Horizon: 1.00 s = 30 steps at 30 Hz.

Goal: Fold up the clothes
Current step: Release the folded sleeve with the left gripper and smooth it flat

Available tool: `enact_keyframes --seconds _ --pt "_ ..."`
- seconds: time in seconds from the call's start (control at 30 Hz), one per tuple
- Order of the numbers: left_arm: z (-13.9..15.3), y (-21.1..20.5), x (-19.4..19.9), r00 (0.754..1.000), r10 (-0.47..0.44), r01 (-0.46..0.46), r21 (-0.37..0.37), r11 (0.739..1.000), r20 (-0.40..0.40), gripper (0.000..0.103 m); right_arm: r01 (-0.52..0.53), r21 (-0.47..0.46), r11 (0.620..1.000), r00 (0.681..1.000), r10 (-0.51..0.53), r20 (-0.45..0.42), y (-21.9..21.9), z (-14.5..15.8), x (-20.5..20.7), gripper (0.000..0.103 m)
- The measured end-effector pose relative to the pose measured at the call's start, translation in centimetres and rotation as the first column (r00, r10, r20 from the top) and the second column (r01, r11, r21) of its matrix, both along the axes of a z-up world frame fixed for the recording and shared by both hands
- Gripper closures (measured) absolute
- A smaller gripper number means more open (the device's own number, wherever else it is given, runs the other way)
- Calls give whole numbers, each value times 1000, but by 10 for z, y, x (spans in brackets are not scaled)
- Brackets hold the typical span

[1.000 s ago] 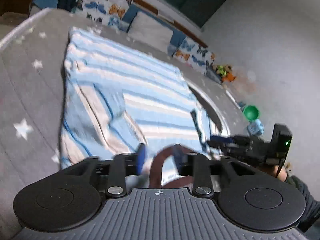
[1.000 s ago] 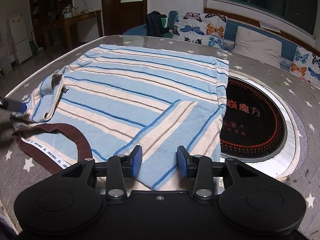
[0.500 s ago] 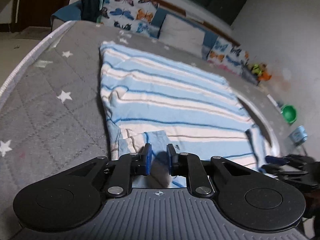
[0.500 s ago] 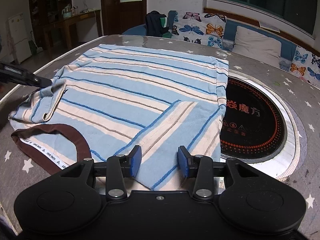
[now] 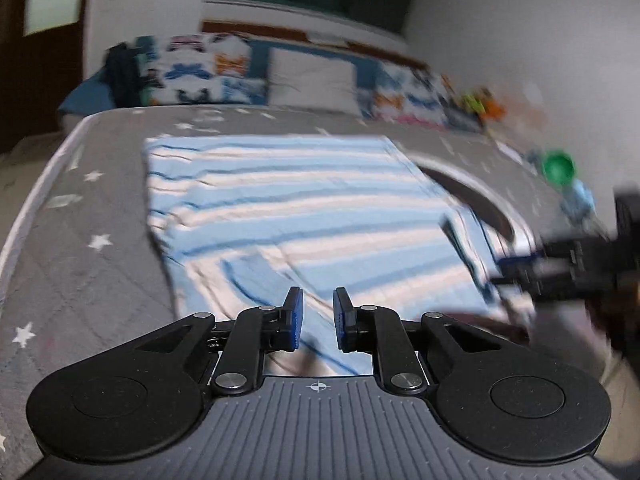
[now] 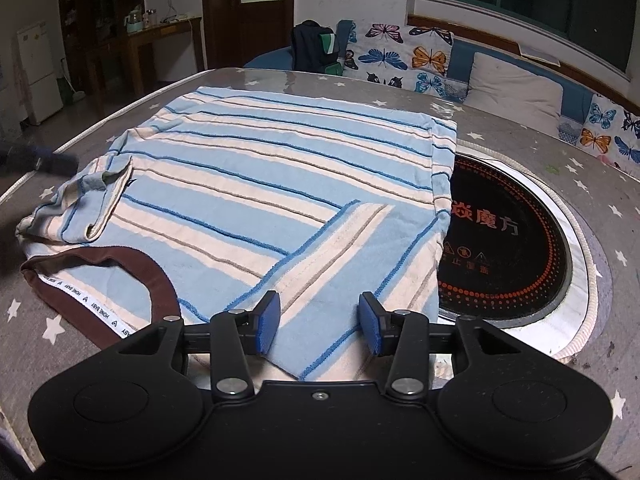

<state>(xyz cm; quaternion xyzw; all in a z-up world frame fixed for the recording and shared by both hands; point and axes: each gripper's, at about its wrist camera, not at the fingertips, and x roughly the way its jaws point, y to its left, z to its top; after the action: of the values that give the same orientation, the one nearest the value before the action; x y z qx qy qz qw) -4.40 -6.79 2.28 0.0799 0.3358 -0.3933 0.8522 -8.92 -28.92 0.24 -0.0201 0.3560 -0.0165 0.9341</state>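
A blue and cream striped shirt (image 6: 280,184) with a brown collar (image 6: 156,280) lies flat on the grey star-patterned table cover (image 6: 620,208). Both sleeves are folded in over the body: the left sleeve (image 6: 100,196) and the right sleeve (image 6: 352,248). My right gripper (image 6: 319,328) hovers over the right sleeve's corner. Its jaws are opening and the pads do not press the cloth. My left gripper (image 5: 316,316) is over the shirt's near left part, jaws narrow with nothing between them. In the right wrist view the left gripper (image 6: 56,163) is a blur just left of the left sleeve.
A round black induction hob (image 6: 508,248) is set into the table, right of the shirt, whose edge overlaps it. A sofa with butterfly cushions (image 6: 400,60) and a dark backpack (image 6: 312,48) stand behind. A green cup (image 5: 558,166) sits at the far right.
The left gripper narrowed its jaws, carried the left sleeve onto the shirt, then drew back to the left, away from it. The right gripper stayed put, its jaws slightly wider.
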Motion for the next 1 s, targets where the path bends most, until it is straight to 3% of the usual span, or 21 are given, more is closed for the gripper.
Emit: enact_keyframes --seconds 0.13,0.37,0.5,0.6,0.77,0.97,1.0 --pt "-18 -19 0 1000 2 -1 87 996 -8 83 0 0 1000 1000 0 2 0 0 0 56" --pt "-25 -23 -1 1000 22 -21 93 995 -5 80 2 3 1000 1000 -2 5 -1 -1 0 55" --pt "-26 -25 -3 1000 25 -25 96 995 5 97 2 5 1000 1000 -2 7 -1 -1 0 55" --pt "-24 -24 -6 999 37 -36 69 997 -2 103 3 6 1000 1000 -3 8 -1 -1 0 54" --pt "-14 -20 -24 999 -29 29 11 1000 19 103 4 8 1000 1000 -4 10 -2 -1 0 54" --pt "-12 -24 -30 997 -19 13 72 997 74 99 11 10 1000 1000 -11 16 -3 -2 -1 51" --pt "-12 -25 -27 998 -6 0 74 997 70 93 12 12 1000 1000 -13 17 -3 -2 -2 51"
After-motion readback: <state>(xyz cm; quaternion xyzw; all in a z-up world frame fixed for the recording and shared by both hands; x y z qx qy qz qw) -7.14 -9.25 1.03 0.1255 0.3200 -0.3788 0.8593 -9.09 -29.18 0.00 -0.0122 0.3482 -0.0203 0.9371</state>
